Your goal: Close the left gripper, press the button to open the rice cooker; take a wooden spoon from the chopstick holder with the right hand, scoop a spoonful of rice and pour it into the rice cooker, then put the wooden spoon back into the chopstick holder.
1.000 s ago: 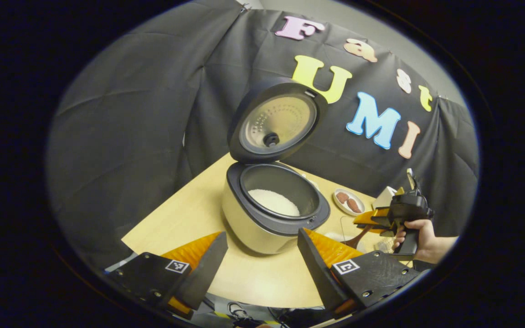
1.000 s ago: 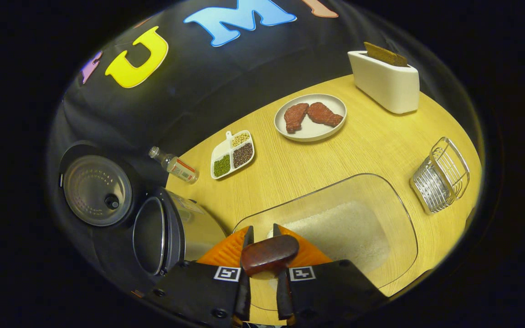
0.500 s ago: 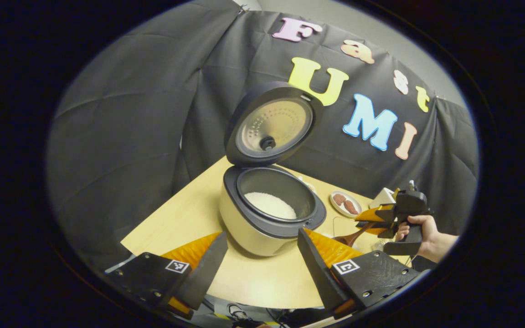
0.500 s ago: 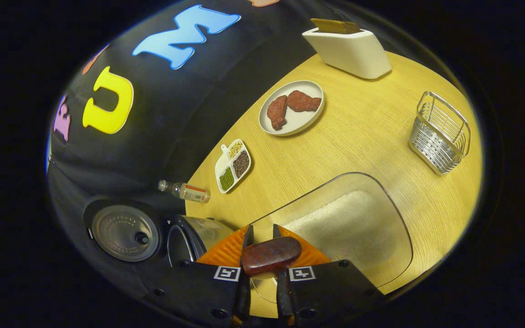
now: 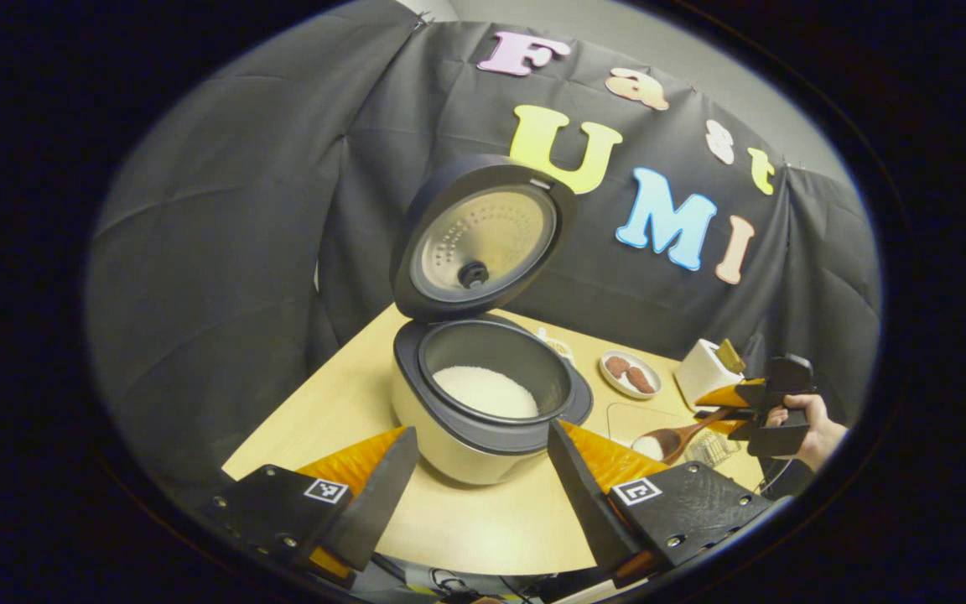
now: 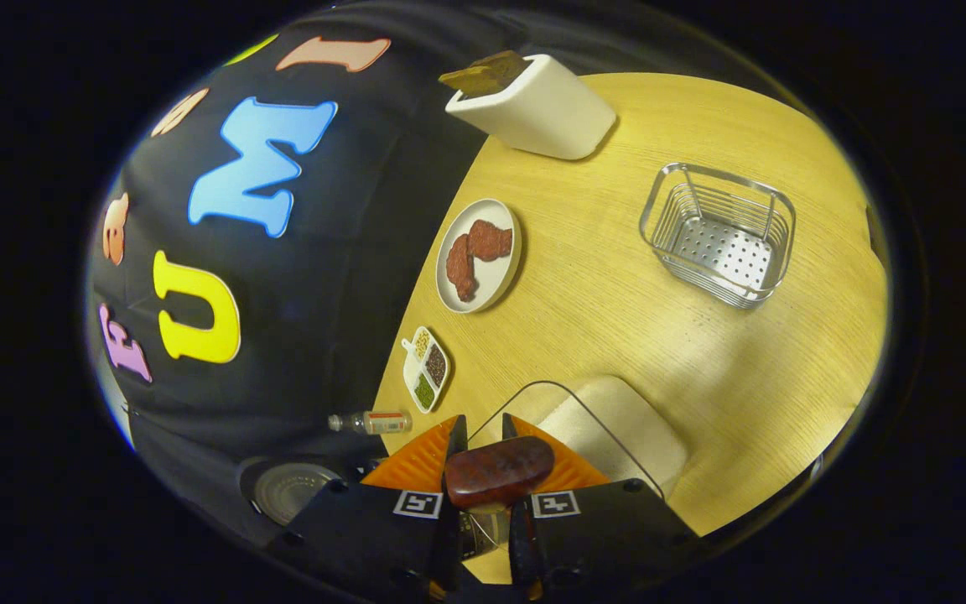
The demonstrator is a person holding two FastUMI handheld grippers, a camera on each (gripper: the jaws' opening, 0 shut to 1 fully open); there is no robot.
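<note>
The rice cooker (image 5: pixel 449 440) stands open on the table, lid (image 5: pixel 479 239) upright, white rice (image 5: pixel 485 392) in its pot. My left gripper (image 5: pixel 479 436) hovers open in front of it, holding nothing. To the right, a hand (image 5: pixel 814 428) holds my right gripper (image 5: pixel 734 404), which is shut on the handle of the wooden spoon (image 5: pixel 677 436); the spoon's bowl carries white rice above the clear rice container (image 5: pixel 625 415). In the right gripper view my right gripper (image 6: pixel 481 429) clamps the spoon handle (image 6: pixel 498 470) over the rice container (image 6: pixel 617 428). The wire chopstick holder (image 6: pixel 719 233) stands empty farther off.
On the wooden table (image 6: pixel 617 319) lie a plate with two meat pieces (image 6: pixel 479 256), a divided dish of beans (image 6: pixel 426 379), a small bottle (image 6: pixel 370 422) on its side and a white box (image 6: pixel 533 105) with a brown slab. The black cloth wall runs close behind the cooker.
My right gripper has lifted and rolled, bringing the spoon up out of the rice container with rice in its bowl. The left gripper stayed open and drifted only slightly.
</note>
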